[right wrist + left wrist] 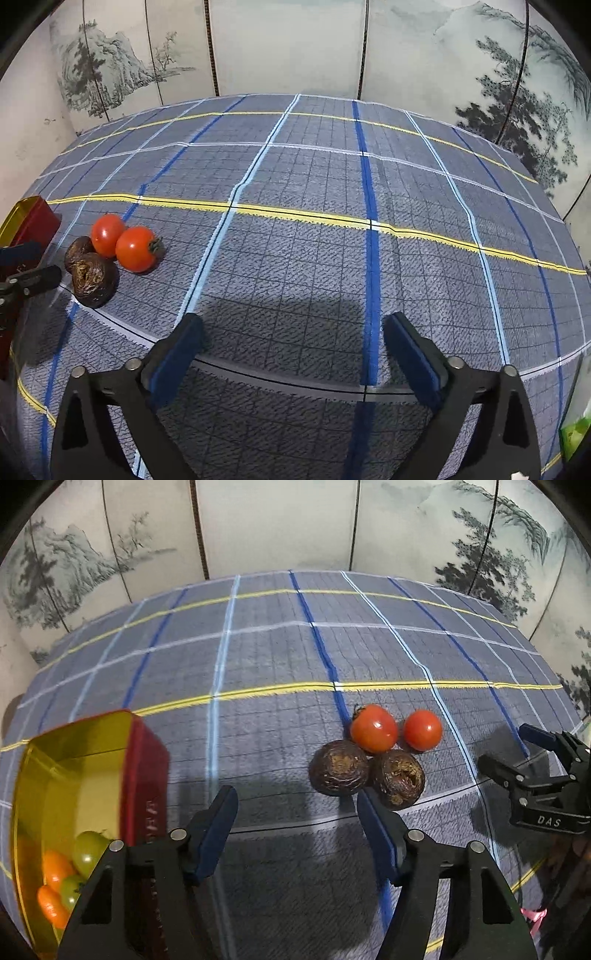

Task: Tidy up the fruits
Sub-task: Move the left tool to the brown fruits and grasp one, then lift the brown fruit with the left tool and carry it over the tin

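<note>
Left gripper [297,805], jaws half-open and empty, just short of two wrinkled dark-brown round fruits [365,777] and two glossy red tomatoes [397,729], presumably next for the red-and-gold tin [144,760] at its left. Right gripper [293,334] wide open, empty.

Two glossy, smooth red tomatoes [397,729] touch rough, matt dark-brown wrinkled fruits [365,775] on the woven plaid cloth [258,686].

Right tool [291,343], jaws wide and empty, hung above the plaid-covered bench [332,177]. Two red tomatoes [123,242] touched two dark brown wrinkled fruits [90,271] at far left, beside a red tin [35,218].
</note>
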Demonstrator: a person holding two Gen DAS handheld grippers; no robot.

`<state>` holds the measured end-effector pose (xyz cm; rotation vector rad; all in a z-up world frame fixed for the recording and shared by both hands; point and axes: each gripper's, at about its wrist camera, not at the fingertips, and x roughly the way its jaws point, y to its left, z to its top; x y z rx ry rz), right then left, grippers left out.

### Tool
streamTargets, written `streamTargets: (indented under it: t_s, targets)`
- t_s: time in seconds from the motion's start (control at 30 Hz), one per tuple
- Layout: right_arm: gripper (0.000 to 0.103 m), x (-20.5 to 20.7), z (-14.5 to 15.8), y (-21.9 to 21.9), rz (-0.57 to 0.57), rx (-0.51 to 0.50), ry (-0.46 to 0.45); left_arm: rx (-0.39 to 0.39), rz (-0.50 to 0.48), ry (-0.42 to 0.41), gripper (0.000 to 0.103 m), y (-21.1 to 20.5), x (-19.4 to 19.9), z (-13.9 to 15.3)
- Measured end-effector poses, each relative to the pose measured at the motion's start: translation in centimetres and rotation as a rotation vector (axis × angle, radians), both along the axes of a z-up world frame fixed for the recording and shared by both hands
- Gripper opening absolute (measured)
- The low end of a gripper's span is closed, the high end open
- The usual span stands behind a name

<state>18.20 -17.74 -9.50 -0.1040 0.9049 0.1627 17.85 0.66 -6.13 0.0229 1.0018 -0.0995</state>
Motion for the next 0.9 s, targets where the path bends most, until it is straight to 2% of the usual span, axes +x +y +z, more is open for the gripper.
streamTargets:
  t_s: [0.3,0.4,0.53,0.9]
  targets:
    - [0.103,0.0,-0.1,0.0,0.005,0.001,0.005,-0.042,-0.029,0.015,0.063,-1.2,2.0,-1.0]
    - [0.103,0.0,-0.1,0.0,0.005,0.001,0.005,-0.031,-0.042,0.011,0.054,-1.8,2.3,-1.2]
    - [0.103,0.0,-0.1,0.0,0.005,0.001,0.005,-0.025,-0.051,0.004,0.035,-2.0,2.0,-1.1]
    - [0.103,0.1,-0.1,0.0,0.005,0.001,0.005,-0.028,-0.009,0.026,0.035,-1.2,0.1,-1.0]
